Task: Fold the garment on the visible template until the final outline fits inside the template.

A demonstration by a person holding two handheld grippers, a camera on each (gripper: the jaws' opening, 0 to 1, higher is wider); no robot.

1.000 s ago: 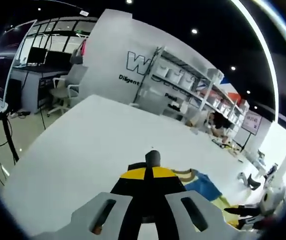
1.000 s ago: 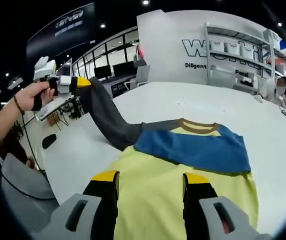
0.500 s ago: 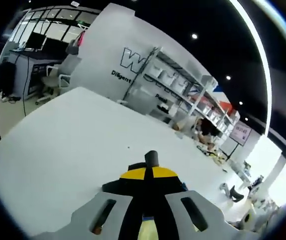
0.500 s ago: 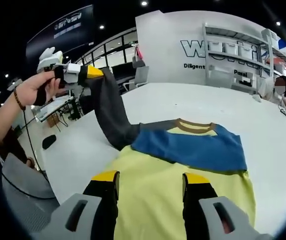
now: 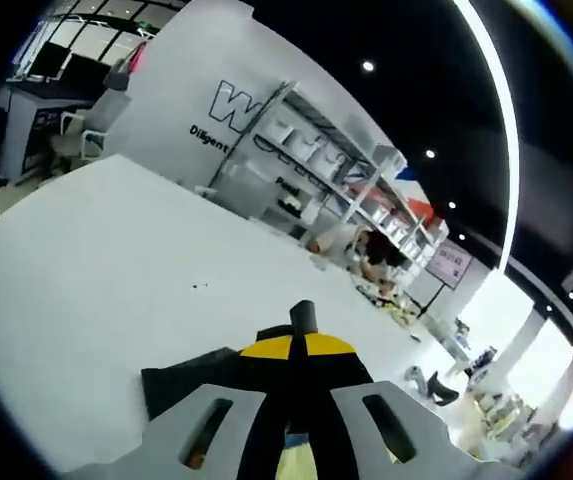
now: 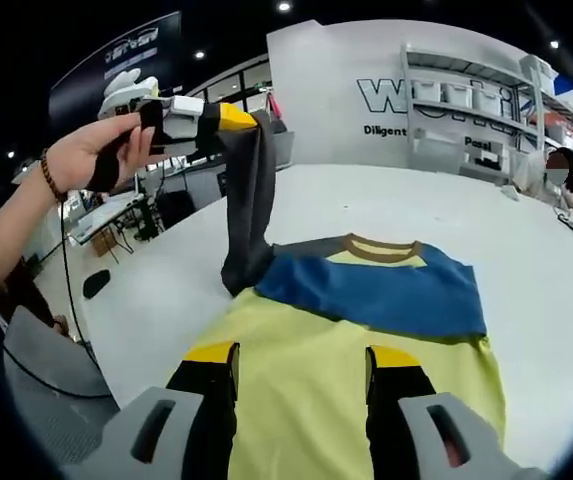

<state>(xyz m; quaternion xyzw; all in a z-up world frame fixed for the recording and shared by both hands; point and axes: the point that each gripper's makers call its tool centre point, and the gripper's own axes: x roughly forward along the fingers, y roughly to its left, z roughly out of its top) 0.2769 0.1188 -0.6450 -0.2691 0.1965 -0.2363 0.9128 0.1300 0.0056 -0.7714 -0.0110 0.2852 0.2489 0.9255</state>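
In the left gripper view, the left claw point(image 5: 296, 345) has its yellow-tipped jaws pressed together on a fold of dark grey cloth, the sleeve point(image 5: 188, 368) of the garment, which spills out to the left of the jaws. A sliver of pale yellow fabric shows at the very bottom between the grey jaw bodies. Beyond the claw lies the bare white desk point(image 5: 116, 250). Farther off stand a white wall with dark lettering point(image 5: 216, 110) and a rack of shelving point(image 5: 316, 180); the small clutter at the desk's far right edge is too blurred to name.

In the right gripper view, the right claw point(image 6: 301, 365) stands with its jaws apart and nothing between them, hovering above the pale yellow lower part of the garment point(image 6: 346, 360). The garment lies flat on the desk point(image 6: 146, 300), with a blue band across the chest and a brown collar at the far end. Its grey sleeve point(image 6: 248, 200) is lifted off the desk and hangs nearly upright from the left claw point(image 6: 234, 117), which a person's hand point(image 6: 101, 155) holds up at the left, a beaded band on the wrist. I cannot make out any template outline around the garment from this angle. The shelving point(image 6: 466, 110) and lettered wall point(image 6: 406, 100) stand behind.
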